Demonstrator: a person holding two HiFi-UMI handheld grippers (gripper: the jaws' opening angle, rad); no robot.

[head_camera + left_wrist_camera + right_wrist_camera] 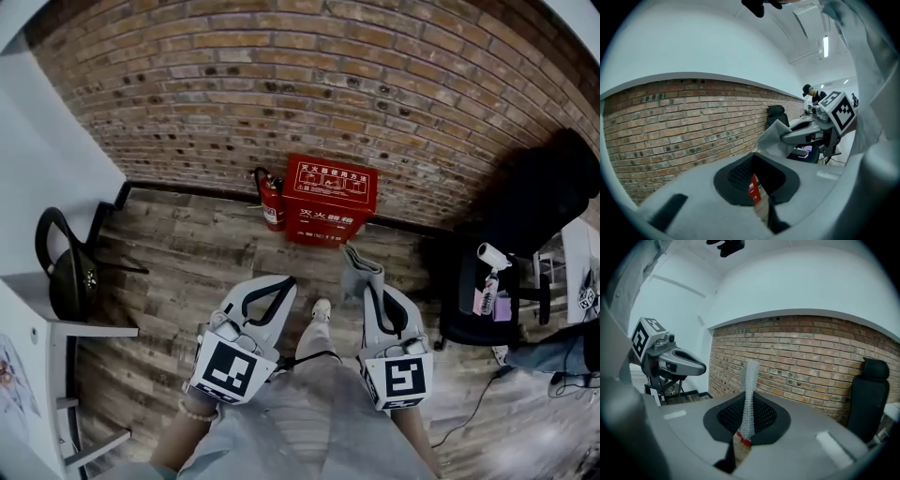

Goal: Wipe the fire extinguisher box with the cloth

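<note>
Two grippers are up in front of me, both aimed at the brick wall [281, 75]. My right gripper [367, 281] is clamped on the cloth [359, 265]. My left gripper [284, 283] has its jaws drawn together with only a thin slit between them, and it holds nothing.

The right gripper view shows the cloth edge-on. It is a narrow, pale strip with a waffle-like mesh weave, standing upright between the black ribbed pads. The left gripper view shows the same cloth from the side as a broad grey sheet fanning out beyond the right jaw tips. In that view a sliver of red and a strip of plank show through the slit between my left jaws.

Only the head view shows the fire extinguisher box [328, 200] whole. It is a red, squarish case with white print on its lid and front. It stands at the far edge of the wood-plank floor [187, 253], against the foot of the wall, and neither gripper touches it. A red extinguisher [273, 202] with a black hose stands just beside the box's left side. At the floor's right edge is a black office chair [525, 225] with a white-topped bottle [487, 279] on its seat.

Both gripper shells are smooth grey plastic, each carrying a cube with black-and-white square markers.
</note>
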